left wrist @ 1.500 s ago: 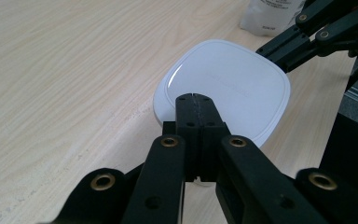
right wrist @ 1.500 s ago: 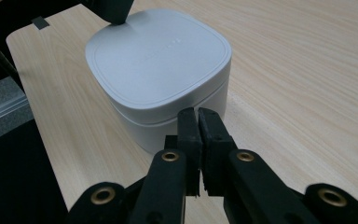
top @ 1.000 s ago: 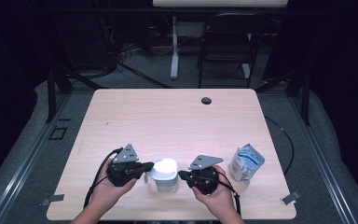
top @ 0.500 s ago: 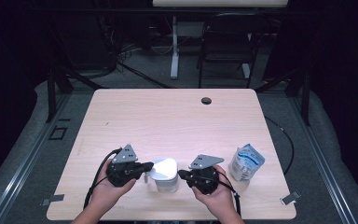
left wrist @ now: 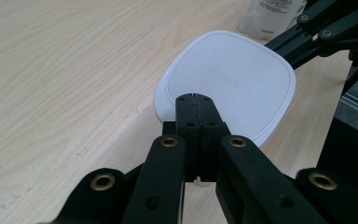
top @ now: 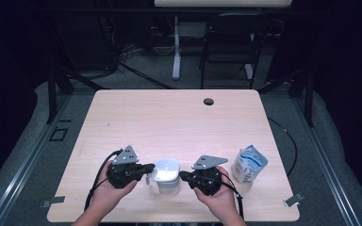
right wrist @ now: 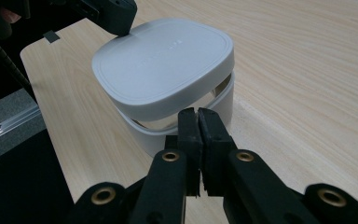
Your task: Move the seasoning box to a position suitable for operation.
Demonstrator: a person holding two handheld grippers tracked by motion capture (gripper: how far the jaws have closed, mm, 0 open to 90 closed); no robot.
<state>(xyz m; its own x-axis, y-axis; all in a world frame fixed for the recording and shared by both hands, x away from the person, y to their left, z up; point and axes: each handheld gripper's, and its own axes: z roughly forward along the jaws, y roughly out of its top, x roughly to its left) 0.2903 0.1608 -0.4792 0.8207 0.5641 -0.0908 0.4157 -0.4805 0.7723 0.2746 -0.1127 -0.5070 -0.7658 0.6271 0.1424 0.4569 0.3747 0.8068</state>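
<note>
A white rounded-square container (top: 166,175) stands near the table's front edge, between my two grippers. Its lid (right wrist: 163,60) sits slightly raised and askew on the base (right wrist: 168,133), leaving a gap under the rim. My left gripper (top: 146,168) is shut, and its tips (left wrist: 196,97) rest at the lid's (left wrist: 233,79) near edge. My right gripper (top: 183,176) is also shut with nothing between the jaws. Its tips (right wrist: 198,112) sit against the lid's lower rim on the opposite side. The left gripper (right wrist: 112,14) shows touching the lid's far edge in the right gripper view.
A white and blue pouch (top: 249,164) stands to the right of my right hand. A small dark grommet (top: 209,101) sits near the table's (top: 169,122) far edge. The front edge of the table is close behind both hands.
</note>
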